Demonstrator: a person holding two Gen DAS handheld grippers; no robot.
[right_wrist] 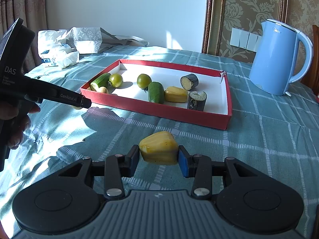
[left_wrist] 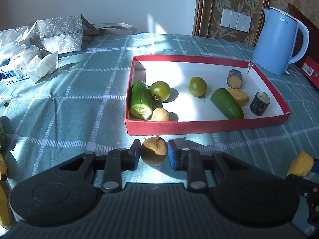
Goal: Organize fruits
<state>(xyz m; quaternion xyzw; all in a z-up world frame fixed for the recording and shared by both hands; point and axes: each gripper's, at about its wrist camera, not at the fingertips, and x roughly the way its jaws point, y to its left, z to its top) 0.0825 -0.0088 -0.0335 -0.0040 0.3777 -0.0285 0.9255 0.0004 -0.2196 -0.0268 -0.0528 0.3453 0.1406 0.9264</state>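
a blue kettle point(left_wrist: 279, 41) stands at the upper right of the checked worktop point(left_wrist: 69, 99), with crumpled bags point(left_wrist: 39, 45) at the upper left. the red tray point(left_wrist: 207, 128) sits mid-frame, its near wall just ahead of the left hand-held gripper point(left_wrist: 153, 155), which is clamped on a small brown fruit point(left_wrist: 153, 151) held level. the right hand-held gripper point(right_wrist: 158, 157) is clamped on a yellow fruit piece point(right_wrist: 158, 147), low over the cloth, near the tray's front wall in the right wrist view.
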